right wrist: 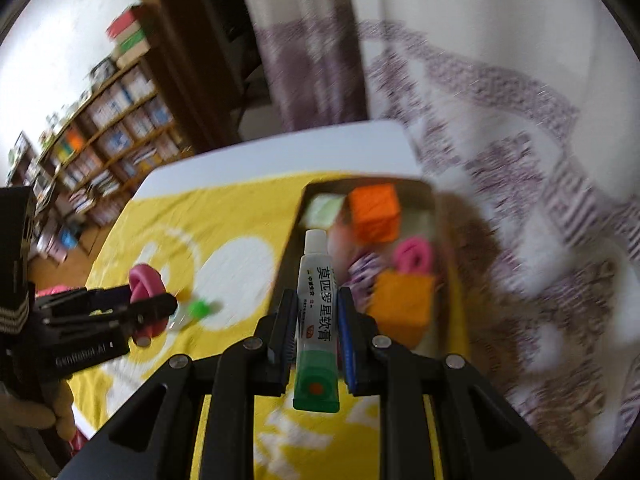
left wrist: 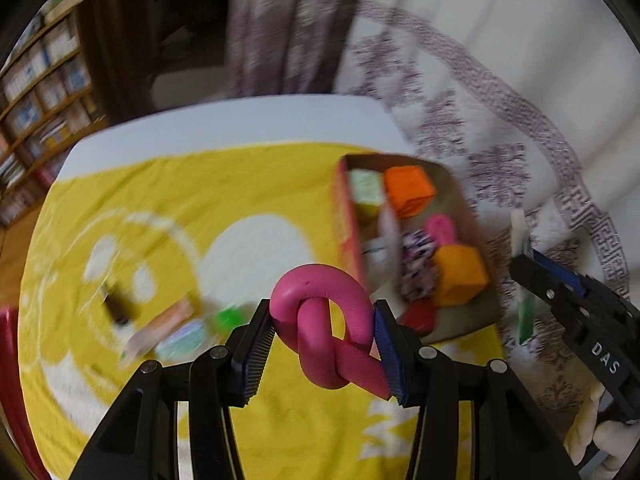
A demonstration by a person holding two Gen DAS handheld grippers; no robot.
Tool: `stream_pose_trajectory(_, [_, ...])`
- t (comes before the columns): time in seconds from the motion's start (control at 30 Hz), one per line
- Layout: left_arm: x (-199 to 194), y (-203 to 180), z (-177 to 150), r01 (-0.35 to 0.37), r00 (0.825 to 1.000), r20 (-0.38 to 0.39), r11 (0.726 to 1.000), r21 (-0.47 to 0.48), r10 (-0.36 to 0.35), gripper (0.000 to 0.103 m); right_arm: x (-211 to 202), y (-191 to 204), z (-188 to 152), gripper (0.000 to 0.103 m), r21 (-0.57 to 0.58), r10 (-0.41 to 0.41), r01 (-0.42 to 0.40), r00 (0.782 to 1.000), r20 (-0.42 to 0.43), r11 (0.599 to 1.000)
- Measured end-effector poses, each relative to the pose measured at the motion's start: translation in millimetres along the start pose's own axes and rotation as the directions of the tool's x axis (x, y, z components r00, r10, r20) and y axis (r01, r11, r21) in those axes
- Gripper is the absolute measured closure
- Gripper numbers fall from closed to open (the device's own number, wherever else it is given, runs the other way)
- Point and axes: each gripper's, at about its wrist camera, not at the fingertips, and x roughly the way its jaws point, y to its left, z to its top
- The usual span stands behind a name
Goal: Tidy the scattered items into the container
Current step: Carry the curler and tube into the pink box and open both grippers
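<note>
A wooden bookshelf [right wrist: 100,136] packed with books stood at the left by a white wall [right wrist: 60,40]; patterned white curtains [right wrist: 480,100] hung behind the table [right wrist: 280,152].

Matt pink foam knot [left wrist: 328,320], glossy plastic tube [right wrist: 316,312], yellow cloth [left wrist: 180,200]

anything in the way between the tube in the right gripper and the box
Nothing visible. The right gripper holds the ointment tube with open air ahead to the box, though blocks already fill much of it.

Right gripper [right wrist: 318,312] clamped on white-and-green ointment tube [right wrist: 316,320], left gripper [right wrist: 154,306] gripping pink knotted foam [right wrist: 144,280], cardboard box [right wrist: 434,200] holding orange cubes [right wrist: 376,212], yellow cloth [right wrist: 224,216] beneath
</note>
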Motion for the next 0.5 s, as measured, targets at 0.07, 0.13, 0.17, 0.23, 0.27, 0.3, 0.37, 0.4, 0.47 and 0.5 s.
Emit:
stream_pose_trajectory(0.07, [1.2, -16.1, 13.0, 0.020, 1.000, 0.014, 0.999, 0.027, -0.020, 0.052, -4.5, -8.7, 8.1, 0.082, 0.001, -0.012, 0.012, 1.000, 0.027, 1.000])
stream_pose_trajectory(0.13, [3.3, -28.2, 23.9, 0.032, 0.999, 0.023, 0.998, 0.048, -0.033, 0.052, -9.2, -16.0, 17.4, 0.082, -0.001, -0.024, 0.024, 0.998, 0.053, 1.000])
stream_pose_trajectory(0.17, [4.7, -34.2, 29.8, 0.039, 0.999, 0.025, 0.998, 0.059, -0.041, 0.052, -11.1, -18.8, 21.5, 0.082, -0.005, -0.024, 0.025, 0.998, 0.063, 1.000])
stream_pose_trajectory(0.23, [7.1, -43.6, 39.5, 0.054, 0.998, 0.025, 0.996, 0.075, -0.056, 0.052, -12.7, -23.1, 30.9, 0.082, -0.008, -0.024, 0.025, 0.996, 0.080, 1.000])
stream_pose_trajectory(0.27, [8.8, -47.9, 43.9, 0.065, 0.997, 0.023, 0.994, 0.083, -0.067, 0.052, -13.0, -24.4, 36.0, 0.082, -0.012, -0.023, 0.024, 0.996, 0.088, 1.000])
stream_pose_trajectory(0.3, [9.8, -50.7, 46.7, 0.075, 0.997, 0.023, 0.993, 0.088, -0.077, 0.052, -13.2, -25.8, 39.9, 0.082, -0.015, -0.022, 0.023, 0.995, 0.094, 1.000])
stream_pose_trajectory(0.37, [16.0, -58.0, 54.7, 0.100, 0.995, 0.007, 0.990, 0.101, -0.101, 0.049, -12.6, -25.7, 44.1, 0.082, -0.025, -0.019, 0.022, 0.994, 0.103, 0.999])
stream_pose_trajectory(0.4, [18.5, -59.9, 56.9, 0.103, 0.995, -0.002, 0.990, 0.101, -0.103, 0.036, -10.9, -26.1, 48.3, 0.081, -0.027, -0.019, 0.022, 0.994, 0.106, 0.999])
stream_pose_trajectory(0.47, [18.4, -59.8, 57.9, 0.081, 0.997, 0.012, 0.993, 0.087, -0.082, 0.019, -6.8, -27.7, 54.0, 0.080, -0.029, -0.016, 0.019, 0.995, 0.101, 0.999])
stream_pose_trajectory(0.5, [17.4, -57.3, 57.8, 0.079, 0.996, 0.025, 0.994, 0.078, -0.081, 0.019, -4.9, -28.5, 56.5, 0.080, -0.028, -0.018, 0.021, 0.995, 0.100, 0.999])
